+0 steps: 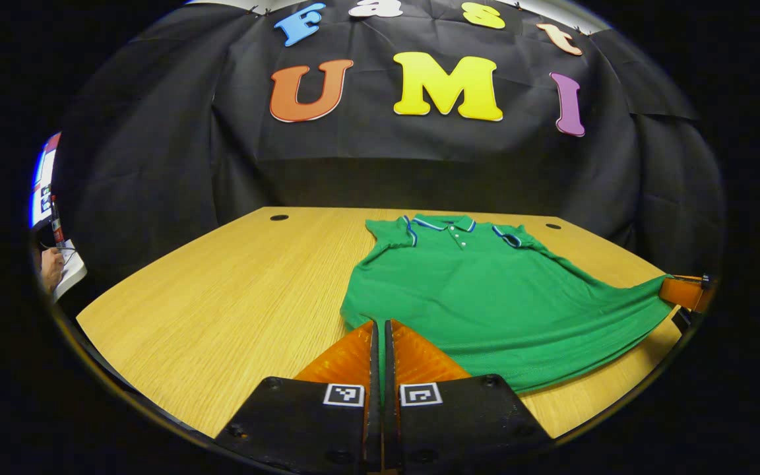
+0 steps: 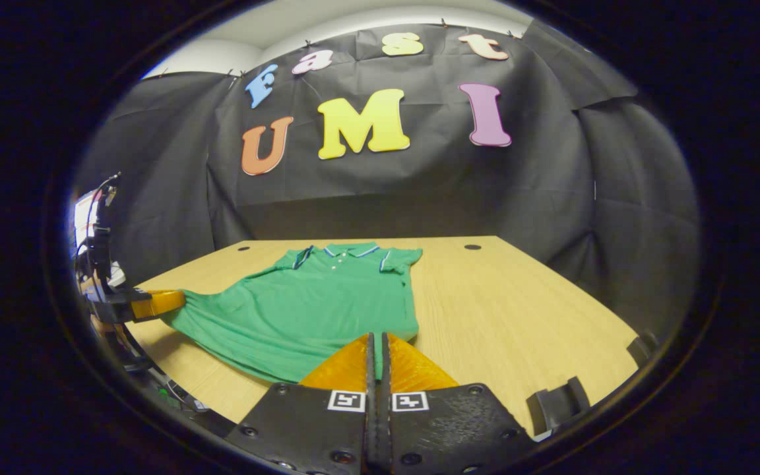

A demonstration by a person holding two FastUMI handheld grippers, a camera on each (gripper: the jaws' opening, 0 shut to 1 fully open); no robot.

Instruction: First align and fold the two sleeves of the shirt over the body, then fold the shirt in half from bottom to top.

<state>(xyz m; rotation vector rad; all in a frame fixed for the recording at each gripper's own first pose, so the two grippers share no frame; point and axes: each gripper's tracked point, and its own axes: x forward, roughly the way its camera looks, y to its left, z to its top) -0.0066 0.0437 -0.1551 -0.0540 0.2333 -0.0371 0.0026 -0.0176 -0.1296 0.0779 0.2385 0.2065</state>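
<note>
A green polo shirt [image 1: 479, 290] lies collar-away on the wooden table [image 1: 235, 297], its sleeves folded in over the body. My left gripper [image 1: 380, 328] is shut on the shirt's near left hem corner. My right gripper [image 2: 377, 342] is shut on the near right hem corner of the shirt [image 2: 314, 310]. The hem is stretched between them and looks slightly raised off the table [image 2: 512, 310]. Each gripper also appears in the other's view, pinching the far hem corner: the right gripper [image 1: 670, 290] and the left gripper [image 2: 172, 300].
Small round holes [image 1: 279, 217] mark the table's far corners. Black clips [image 2: 555, 402] sit at the table's near right edge. A person's hand [image 1: 51, 267] and a screen [image 1: 43, 181] are off the table's left side. Bare wood lies left and right of the shirt.
</note>
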